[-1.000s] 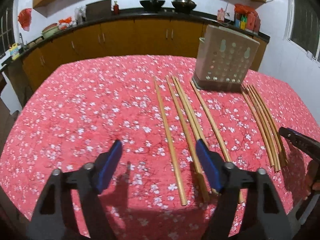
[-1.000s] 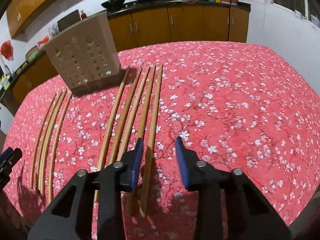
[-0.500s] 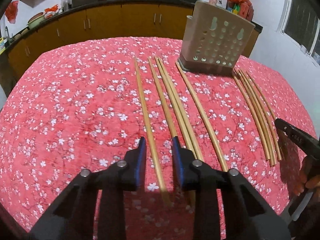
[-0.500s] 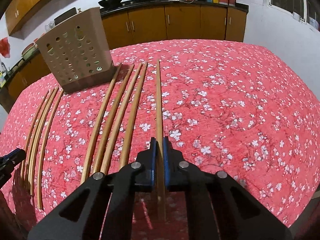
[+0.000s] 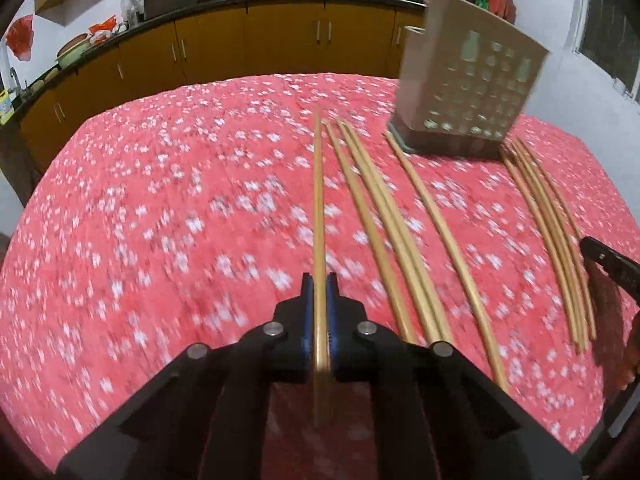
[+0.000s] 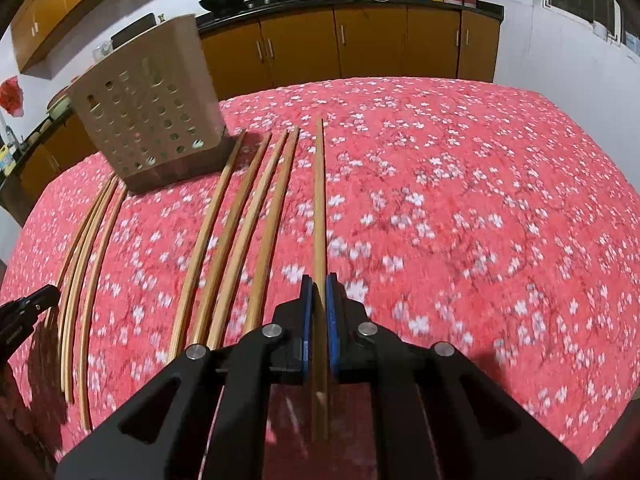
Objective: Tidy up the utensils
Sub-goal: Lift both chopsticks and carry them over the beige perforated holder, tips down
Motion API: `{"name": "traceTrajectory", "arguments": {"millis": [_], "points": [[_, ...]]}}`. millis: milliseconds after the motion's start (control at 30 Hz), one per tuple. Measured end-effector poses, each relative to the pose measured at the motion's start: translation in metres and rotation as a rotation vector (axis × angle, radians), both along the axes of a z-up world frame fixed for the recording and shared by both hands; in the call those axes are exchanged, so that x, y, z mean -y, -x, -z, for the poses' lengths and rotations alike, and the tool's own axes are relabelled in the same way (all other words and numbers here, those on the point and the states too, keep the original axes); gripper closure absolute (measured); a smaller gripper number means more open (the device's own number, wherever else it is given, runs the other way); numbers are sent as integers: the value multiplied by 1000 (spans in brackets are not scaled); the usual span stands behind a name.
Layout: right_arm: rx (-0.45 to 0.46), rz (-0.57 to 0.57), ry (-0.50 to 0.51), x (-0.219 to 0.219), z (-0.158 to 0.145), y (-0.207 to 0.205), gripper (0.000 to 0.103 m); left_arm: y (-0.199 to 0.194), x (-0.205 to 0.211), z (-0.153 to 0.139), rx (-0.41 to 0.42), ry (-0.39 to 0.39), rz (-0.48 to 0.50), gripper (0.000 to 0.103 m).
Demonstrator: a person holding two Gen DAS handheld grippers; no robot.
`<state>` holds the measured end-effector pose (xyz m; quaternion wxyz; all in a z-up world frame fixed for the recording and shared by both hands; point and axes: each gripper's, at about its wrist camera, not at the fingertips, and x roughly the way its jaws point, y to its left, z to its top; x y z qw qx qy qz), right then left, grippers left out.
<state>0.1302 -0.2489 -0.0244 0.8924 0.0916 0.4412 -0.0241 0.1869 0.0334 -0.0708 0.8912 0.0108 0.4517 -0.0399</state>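
Observation:
Long wooden chopsticks lie in rows on the red floral tablecloth (image 5: 140, 240). My left gripper (image 5: 319, 280) is shut on one chopstick (image 5: 318, 200), which runs straight ahead, lifted off the cloth. My right gripper (image 6: 319, 282) is shut on another chopstick (image 6: 319, 200), also pointing ahead. A beige perforated utensil holder (image 5: 468, 84) stands at the far right in the left wrist view and at the far left in the right wrist view (image 6: 148, 108). Several loose chopsticks (image 5: 384, 216) lie beside the held one, and several more (image 6: 236, 220) show in the right wrist view.
A separate bundle of chopsticks (image 5: 548, 224) lies right of the holder, also seen in the right wrist view (image 6: 84, 256). The other gripper's black tip (image 5: 608, 258) shows at the right edge. Orange cabinets (image 5: 240, 40) and a counter with pans line the back wall.
My left gripper has closed on the leftmost chopstick and lifted it. My right gripper has stayed shut on its chopstick and raised it slightly; the scene is blurred by motion.

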Motion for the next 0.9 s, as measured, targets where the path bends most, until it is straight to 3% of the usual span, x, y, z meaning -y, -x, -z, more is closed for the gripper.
{"name": "traceTrajectory", "arguments": {"millis": [333, 500, 900], "points": [[28, 10, -33, 15, 3, -25, 95, -29, -20, 0, 33, 34, -29, 95], [30, 2, -39, 15, 3, -18, 95, -11, -26, 0, 39, 73, -25, 94], [29, -4, -22, 12, 4, -13, 95, 3, -22, -2, 36, 33, -20, 95]]}}
